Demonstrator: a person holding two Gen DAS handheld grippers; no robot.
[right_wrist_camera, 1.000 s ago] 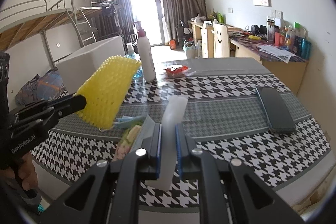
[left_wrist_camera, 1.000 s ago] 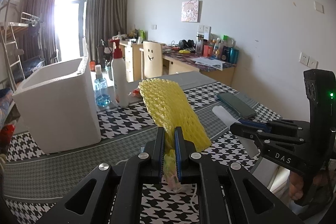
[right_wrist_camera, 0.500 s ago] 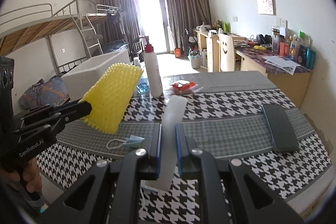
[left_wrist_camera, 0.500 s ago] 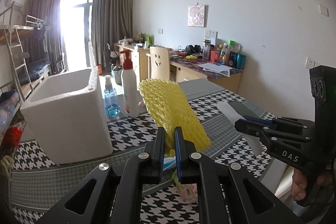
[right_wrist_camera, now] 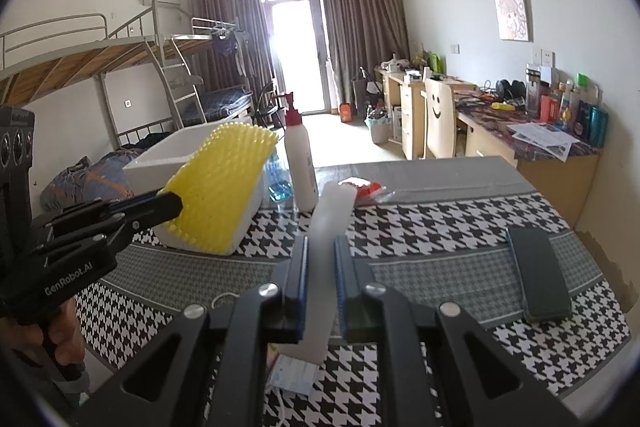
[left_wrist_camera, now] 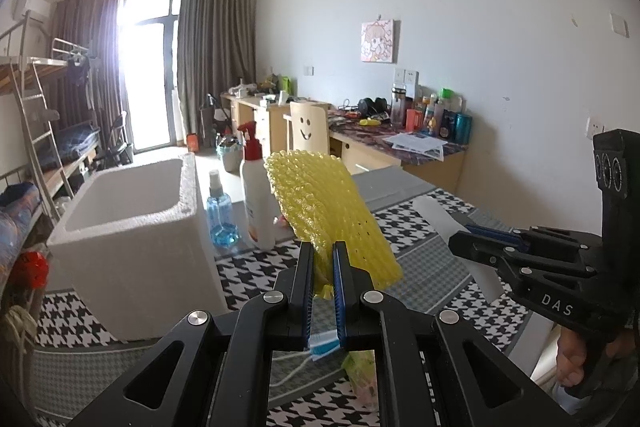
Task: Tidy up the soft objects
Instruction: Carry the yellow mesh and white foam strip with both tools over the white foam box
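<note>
Item: my left gripper (left_wrist_camera: 323, 269), jaws narrow and clamped on the lower edge of a yellow foam net sleeve (left_wrist_camera: 328, 215), which stands up from the pads above the houndstooth table (right_wrist_camera: 440, 227). Item: my right gripper (right_wrist_camera: 320, 267), jaws likewise narrow, pinching a white foam strip (right_wrist_camera: 330, 223) by its lower part, clear of the table. Item: white foam box (left_wrist_camera: 132, 223), open-topped, to the left, the likely place for both. Hazards, as I judge them: each grip is on one thin edge of a springy thing, so a quick swing could let it slip or tear free; the sleeve sits just in front of the red-capped pump bottle (left_wrist_camera: 256, 199) and blue spray bottle (left_wrist_camera: 220, 219), and a low sweep toward the box could topple either. A face mask (right_wrist_camera: 294, 373) lies on the cloth below, still unsorted.
</note>
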